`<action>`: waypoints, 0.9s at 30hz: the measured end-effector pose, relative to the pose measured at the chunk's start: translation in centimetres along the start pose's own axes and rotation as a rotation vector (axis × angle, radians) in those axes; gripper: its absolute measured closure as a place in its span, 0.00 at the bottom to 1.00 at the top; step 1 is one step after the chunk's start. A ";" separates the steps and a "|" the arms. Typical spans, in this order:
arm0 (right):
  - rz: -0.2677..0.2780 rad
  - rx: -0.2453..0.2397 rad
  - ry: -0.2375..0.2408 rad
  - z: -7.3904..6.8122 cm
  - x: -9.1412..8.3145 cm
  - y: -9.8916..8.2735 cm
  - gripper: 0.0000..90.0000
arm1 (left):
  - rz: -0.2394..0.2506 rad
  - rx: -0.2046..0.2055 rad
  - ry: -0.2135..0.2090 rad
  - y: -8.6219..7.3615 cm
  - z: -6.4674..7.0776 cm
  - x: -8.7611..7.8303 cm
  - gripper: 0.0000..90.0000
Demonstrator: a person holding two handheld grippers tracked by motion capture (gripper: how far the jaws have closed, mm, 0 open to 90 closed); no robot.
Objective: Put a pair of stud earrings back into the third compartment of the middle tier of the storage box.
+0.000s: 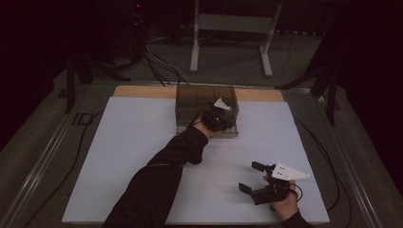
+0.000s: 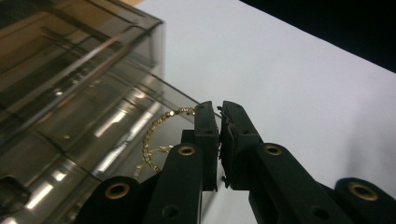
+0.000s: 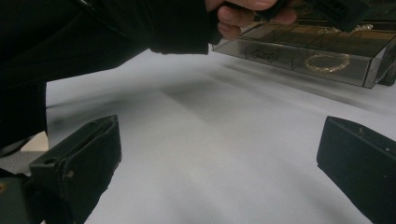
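A smoky see-through box [image 1: 190, 102] with several compartments stands at the far middle of the white table. My left gripper [image 1: 219, 115] hangs over its right front part, at the box's corner [image 2: 70, 93] in the left gripper view. Its jaws [image 2: 219, 112] are shut on a thin gold chain [image 2: 154, 135], which loops down from the tips beside the box's wall. My right gripper [image 1: 248, 176] rests near the table's front right, open, with nothing but bare table between its jaws [image 3: 219, 163].
A gold bracelet [image 3: 327, 62] lies in a front compartment of the box [image 3: 289, 46]. The white sheet [image 1: 133, 156] covers the table. Behind it are a white stand [image 1: 233, 28] and cables on the floor. A black sleeve [image 1: 161, 180] crosses the table's middle.
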State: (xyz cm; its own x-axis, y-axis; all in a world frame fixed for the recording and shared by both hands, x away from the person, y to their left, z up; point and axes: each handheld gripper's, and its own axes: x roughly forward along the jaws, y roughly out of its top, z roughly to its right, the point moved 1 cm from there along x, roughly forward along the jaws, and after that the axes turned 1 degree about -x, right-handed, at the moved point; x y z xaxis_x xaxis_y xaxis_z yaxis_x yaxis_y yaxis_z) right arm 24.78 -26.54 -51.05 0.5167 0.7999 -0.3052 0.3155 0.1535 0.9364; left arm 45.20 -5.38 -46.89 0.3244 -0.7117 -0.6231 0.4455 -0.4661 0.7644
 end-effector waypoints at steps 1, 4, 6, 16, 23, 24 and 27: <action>0.001 0.000 0.000 0.0 0.0 0.0 0.00 | 0.009 -0.017 0.002 -0.1 -0.3 0.3 0.94; 0.000 -0.001 0.001 0.0 0.0 0.0 0.00 | 0.030 -0.029 -0.002 0.0 -0.4 0.3 0.82; 0.000 -0.001 0.001 0.0 -0.1 0.0 0.00 | 0.042 -0.036 -0.005 0.1 -0.3 0.0 0.75; -0.004 -0.003 0.003 -0.1 0.1 0.0 0.00 | 0.073 -0.038 -0.021 0.2 1.0 -2.5 0.43; -0.007 -0.004 -0.001 -0.1 0.1 0.0 0.00 | 0.083 -0.045 -0.017 -0.4 1.4 -4.4 0.30; -0.007 -0.004 -0.001 -0.1 0.1 0.0 0.00 | 0.083 -0.045 -0.017 -0.4 1.4 -4.4 0.27; -0.009 -0.009 -0.003 -0.2 0.1 0.0 0.00 | 0.085 -0.071 0.034 -1.1 1.2 -6.0 0.21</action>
State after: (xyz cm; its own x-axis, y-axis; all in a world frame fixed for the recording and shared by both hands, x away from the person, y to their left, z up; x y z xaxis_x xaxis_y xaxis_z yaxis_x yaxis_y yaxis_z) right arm 24.71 -26.34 -51.04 0.5160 0.7970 -0.3138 0.3132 0.1655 0.9352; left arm 41.78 -1.21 -43.79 0.3909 -0.7287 -0.5624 0.4723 -0.3657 0.8020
